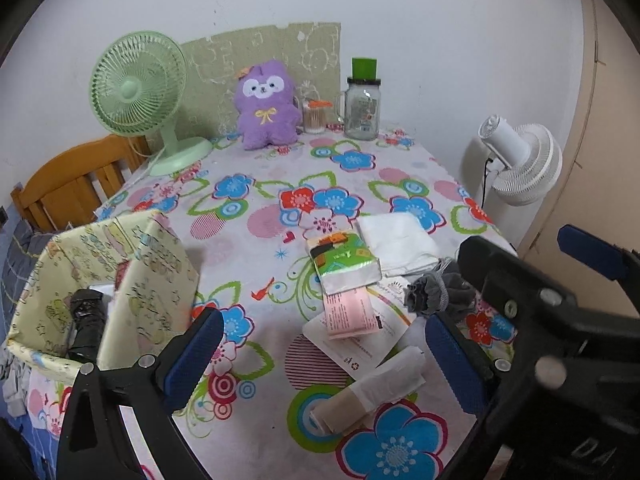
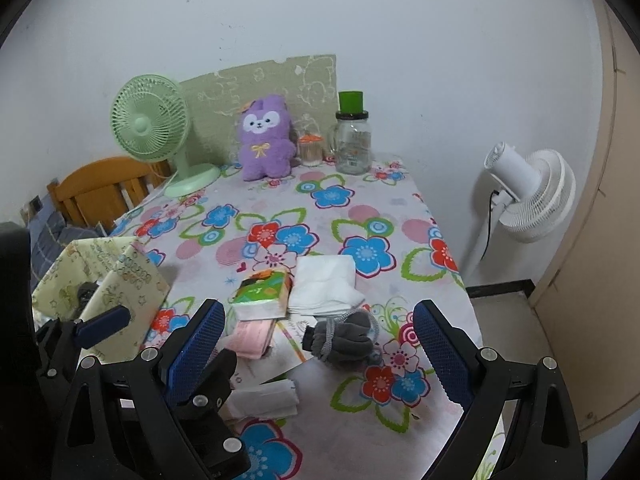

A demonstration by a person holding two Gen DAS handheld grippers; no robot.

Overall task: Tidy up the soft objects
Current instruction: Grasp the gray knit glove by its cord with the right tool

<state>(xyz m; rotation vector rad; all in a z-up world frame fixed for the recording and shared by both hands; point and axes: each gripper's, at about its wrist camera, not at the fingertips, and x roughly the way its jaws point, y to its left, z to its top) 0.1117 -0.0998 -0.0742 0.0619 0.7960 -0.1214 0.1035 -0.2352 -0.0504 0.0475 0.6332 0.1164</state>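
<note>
Storage box: pale yellow printed fabric box [image 1: 120, 280] at the table's left edge, a black bundle [image 1: 86, 328] inside.
Left claw: black gripper with blue pads [image 1: 324, 356], jaws wide apart, empty, above the flowered tablecloth [image 1: 256, 184].
Tissue roll: white-and-tan roll [image 1: 372, 392] between its pads, untouched.
Right claw: matching gripper [image 2: 316, 356], jaws wide apart, empty.
Grey sock: bundled grey knit sock [image 2: 344, 340] at its 12 o'clock, just beyond the tips, beside a folded white cloth [image 2: 324, 284].
</note>
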